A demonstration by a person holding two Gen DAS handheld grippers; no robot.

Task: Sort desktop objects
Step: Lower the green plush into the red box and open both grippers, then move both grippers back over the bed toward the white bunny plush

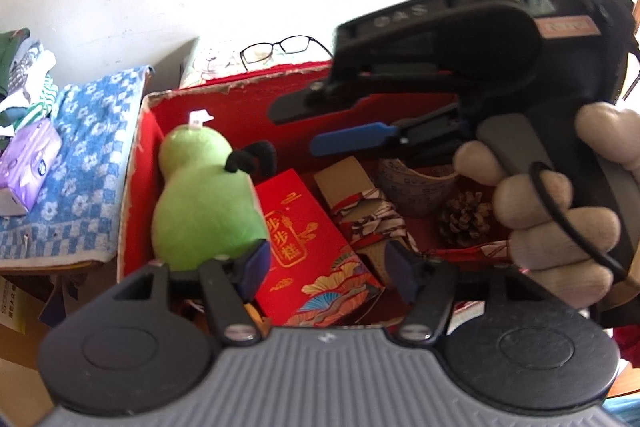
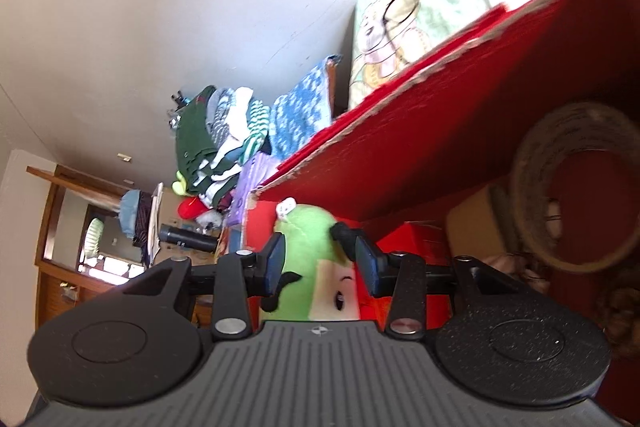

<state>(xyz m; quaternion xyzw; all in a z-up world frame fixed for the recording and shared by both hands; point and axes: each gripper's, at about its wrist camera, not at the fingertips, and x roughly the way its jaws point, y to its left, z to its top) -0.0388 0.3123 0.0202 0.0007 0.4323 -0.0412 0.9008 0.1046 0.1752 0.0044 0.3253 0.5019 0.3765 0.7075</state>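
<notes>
A red-lined cardboard box (image 1: 224, 99) holds a green plush toy (image 1: 200, 195), a red printed packet (image 1: 304, 247), a folded patterned cloth (image 1: 372, 223), a tape roll (image 1: 416, 187) and a pine cone (image 1: 464, 215). My left gripper (image 1: 328, 267) is open and empty above the box's near side. My right gripper (image 1: 332, 127) reaches into the box from the right, held by a gloved hand (image 1: 556, 211). In the right wrist view the right gripper (image 2: 320, 259) is open, its fingers either side of the plush toy (image 2: 312, 267), with the tape roll (image 2: 576, 187) at right.
Black glasses (image 1: 280, 47) lie behind the box. A blue flowered towel (image 1: 80, 155) with a purple tissue pack (image 1: 28, 163) and piled clothes (image 1: 24, 75) lies to the left. A white wall stands behind.
</notes>
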